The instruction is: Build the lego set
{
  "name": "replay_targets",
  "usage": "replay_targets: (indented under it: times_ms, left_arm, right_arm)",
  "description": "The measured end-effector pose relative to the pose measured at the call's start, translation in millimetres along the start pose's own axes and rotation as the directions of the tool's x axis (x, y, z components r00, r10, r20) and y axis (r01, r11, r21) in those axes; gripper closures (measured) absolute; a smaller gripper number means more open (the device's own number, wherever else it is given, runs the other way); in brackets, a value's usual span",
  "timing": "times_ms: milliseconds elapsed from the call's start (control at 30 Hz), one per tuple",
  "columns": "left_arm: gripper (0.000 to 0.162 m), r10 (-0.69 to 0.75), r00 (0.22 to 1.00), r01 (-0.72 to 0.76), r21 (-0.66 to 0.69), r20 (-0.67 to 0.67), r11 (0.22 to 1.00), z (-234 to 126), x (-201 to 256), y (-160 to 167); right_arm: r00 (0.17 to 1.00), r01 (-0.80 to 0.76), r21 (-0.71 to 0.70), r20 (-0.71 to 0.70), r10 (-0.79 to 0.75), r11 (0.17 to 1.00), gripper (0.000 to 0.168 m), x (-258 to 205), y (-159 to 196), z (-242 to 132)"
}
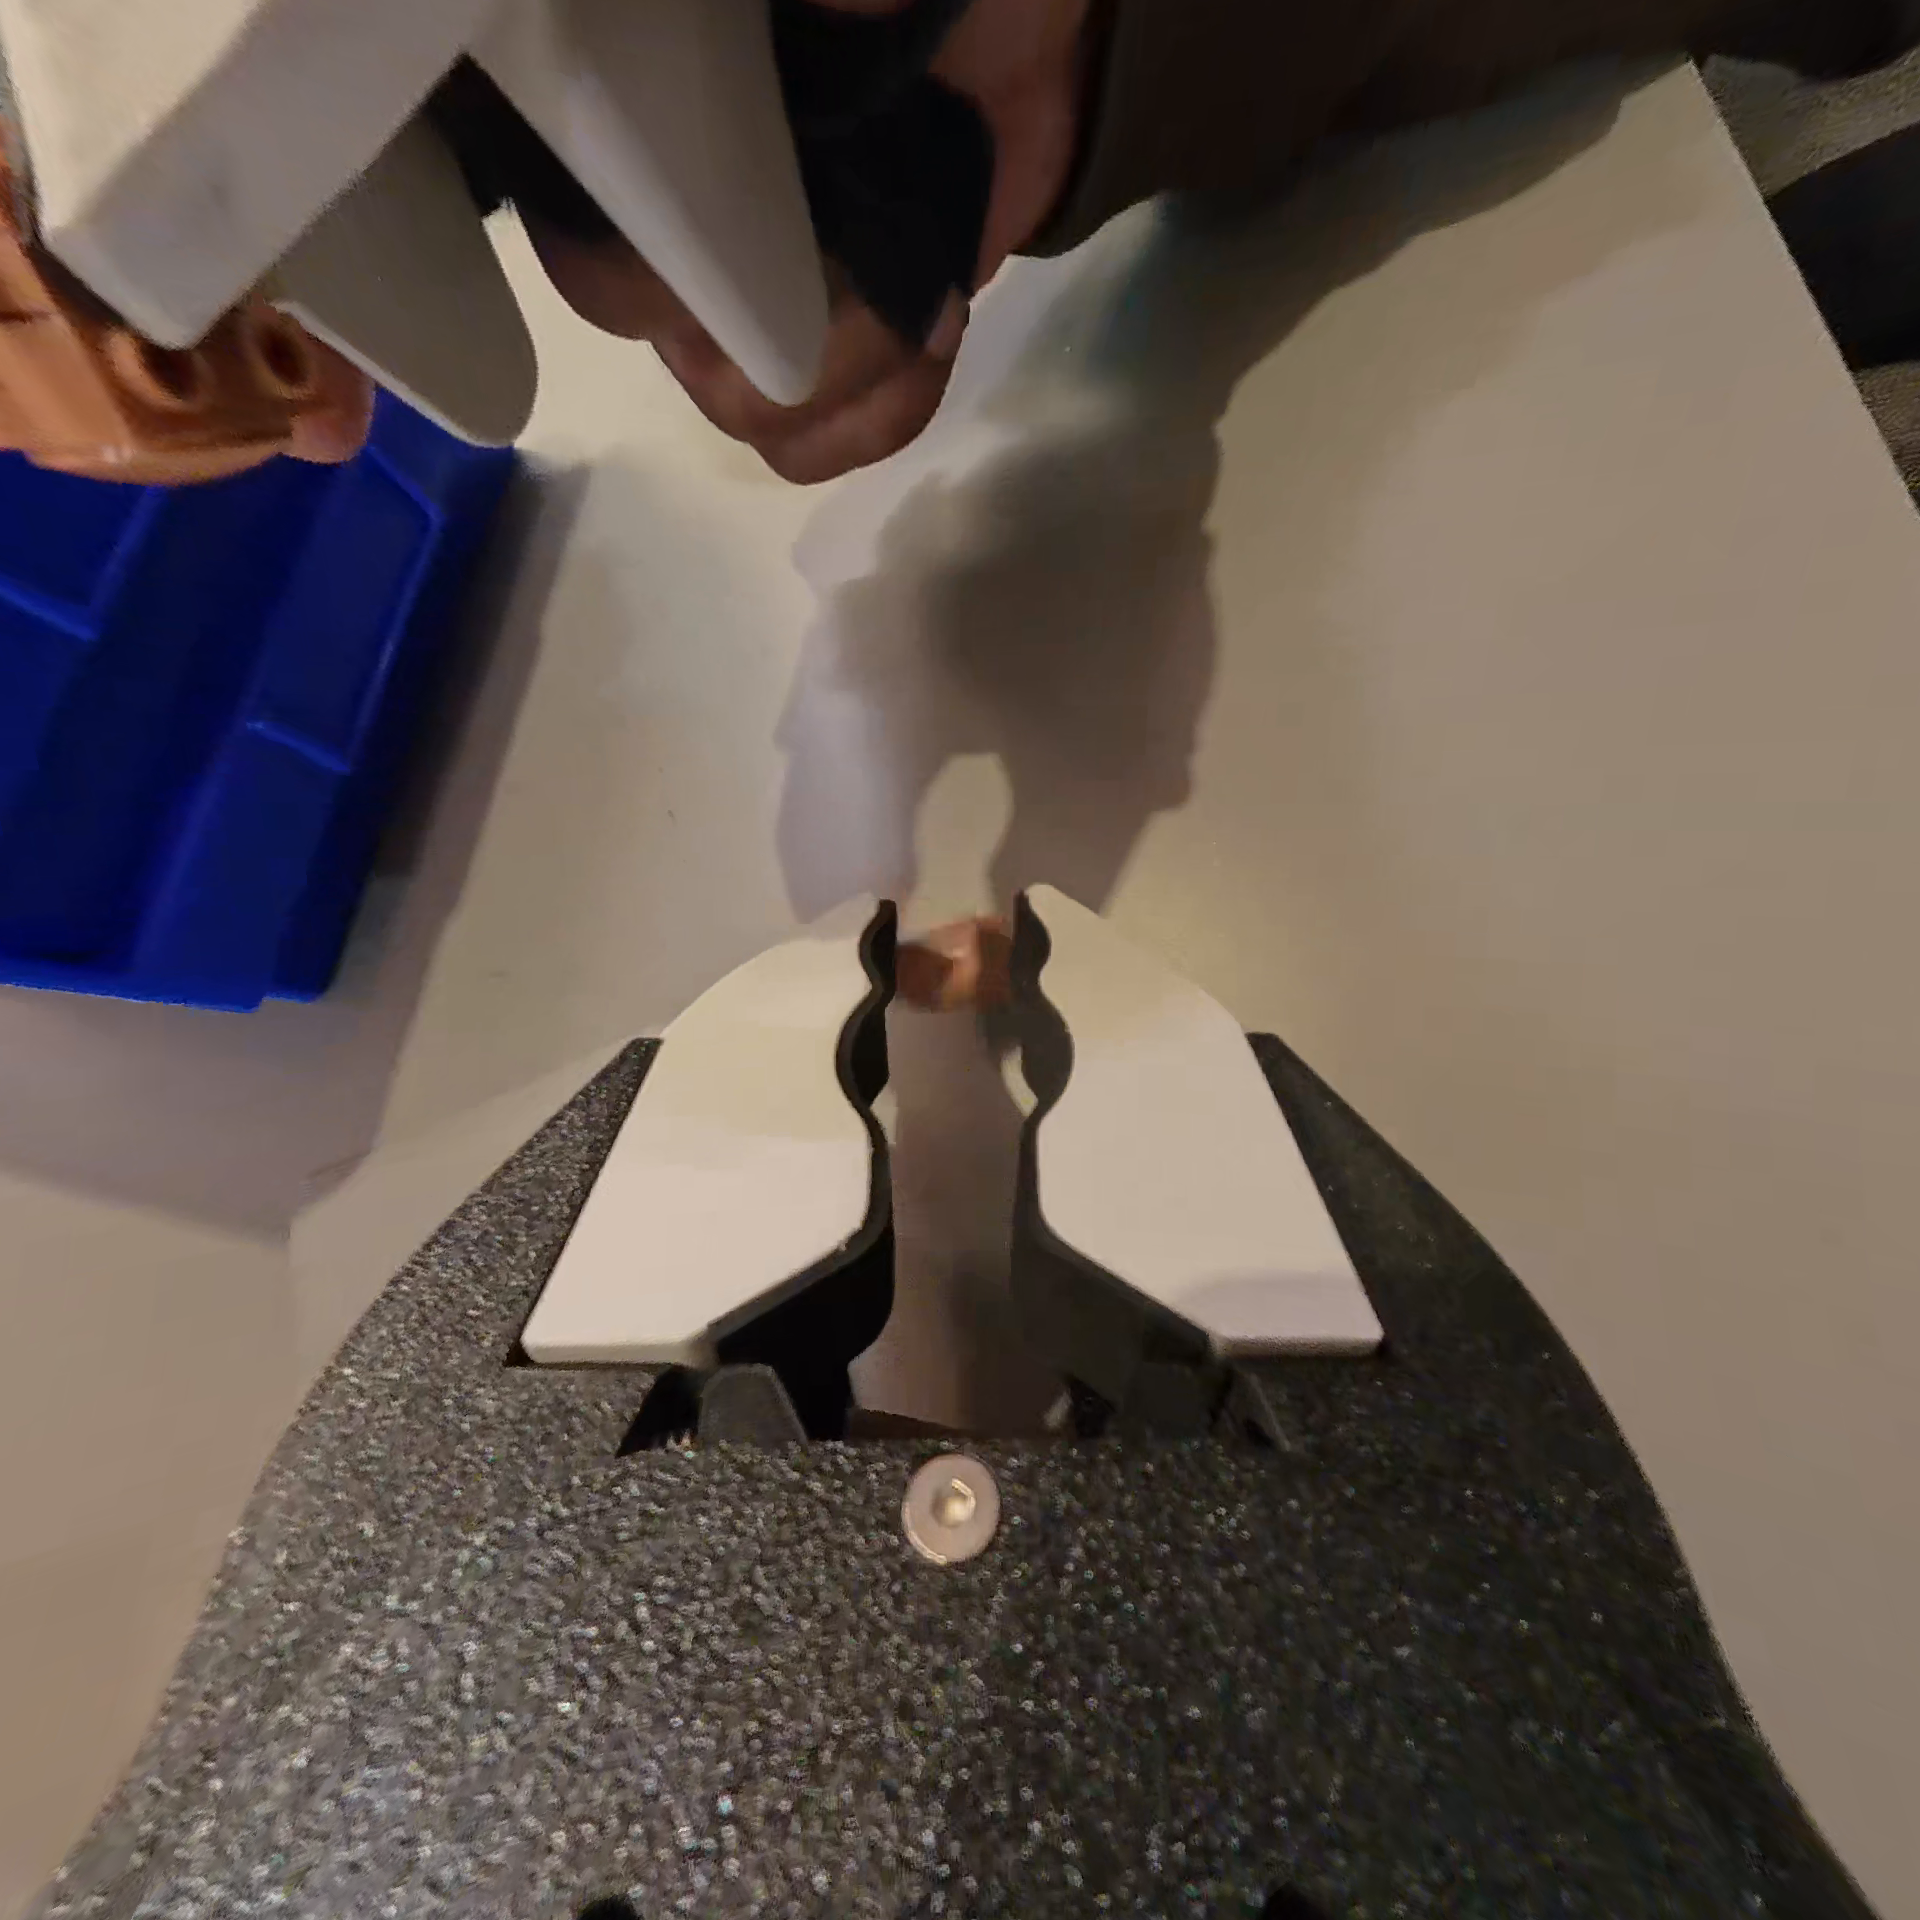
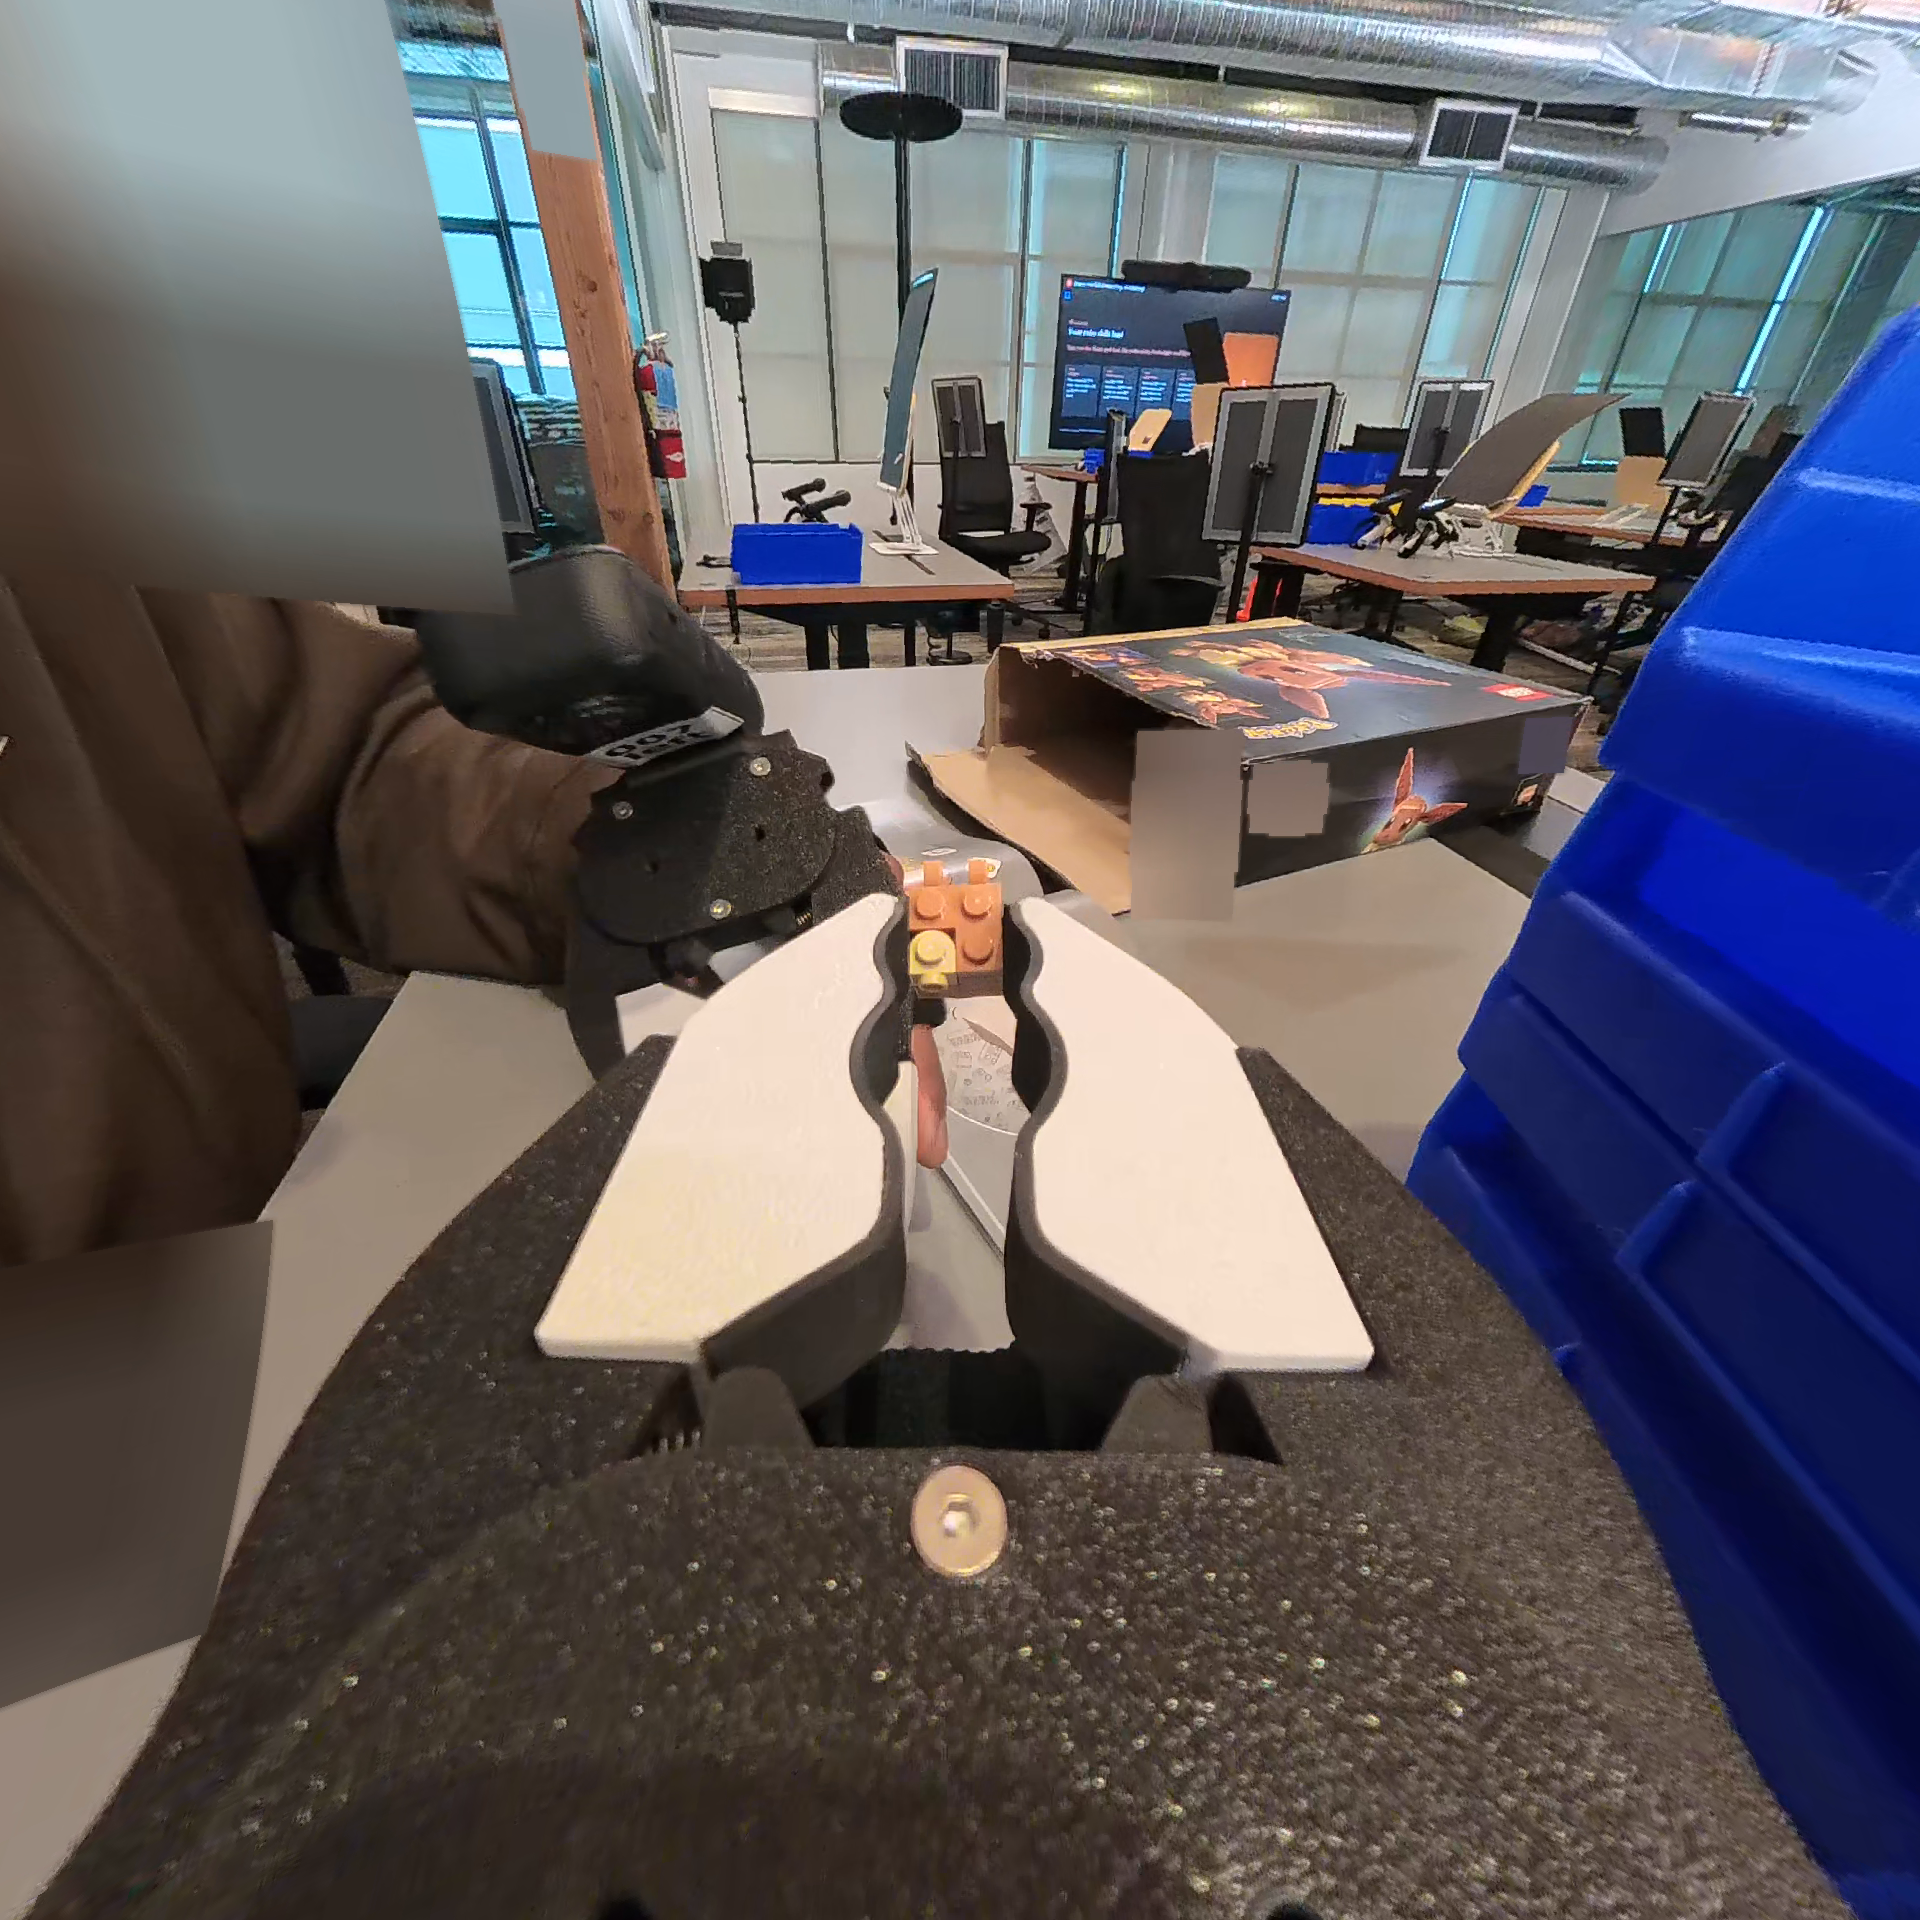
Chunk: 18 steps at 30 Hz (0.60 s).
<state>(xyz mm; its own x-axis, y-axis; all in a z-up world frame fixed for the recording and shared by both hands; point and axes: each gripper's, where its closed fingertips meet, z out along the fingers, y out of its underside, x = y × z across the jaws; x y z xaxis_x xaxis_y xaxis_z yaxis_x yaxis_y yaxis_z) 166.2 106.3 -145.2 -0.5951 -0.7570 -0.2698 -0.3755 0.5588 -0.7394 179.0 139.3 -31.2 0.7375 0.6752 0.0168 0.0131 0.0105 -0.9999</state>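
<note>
The left hand-held gripper pinched a small brown brick at its fingertips above the tabletop, a blue bin ahead to its left. The right hand-held gripper clamped an orange-brown brick assembly at its tips; the set's box lay beyond.

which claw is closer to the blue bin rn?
Right. The right claw, shut on a brown lego assembly, is just beside the blue bin. The left claw, shut on a small brown piece, is over the table, farther from it.
</note>
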Motion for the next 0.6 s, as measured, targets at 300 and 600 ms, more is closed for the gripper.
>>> replay_targets:
  times_ms: [300, 600]
  left_arm:
    - [0.129, -0.139, 0.988, 0.11, 0.327, 0.066, 0.939, -36.6, -29.1, -46.1]
    - [0.136, -0.399, 0.897, 0.434, 0.541, -0.189, 0.72, -70.7, -45.5, -69.3]
  right_arm:
    - [0.997, -0.032, 0.017, 0.065, 0.03, 0.999, 0.152, -9.8, -0.5, 1.4]
    - [0.964, 0.263, -0.053, -0.028, -0.264, 0.963, 0.152, -14.8, 8.1, 7.5]
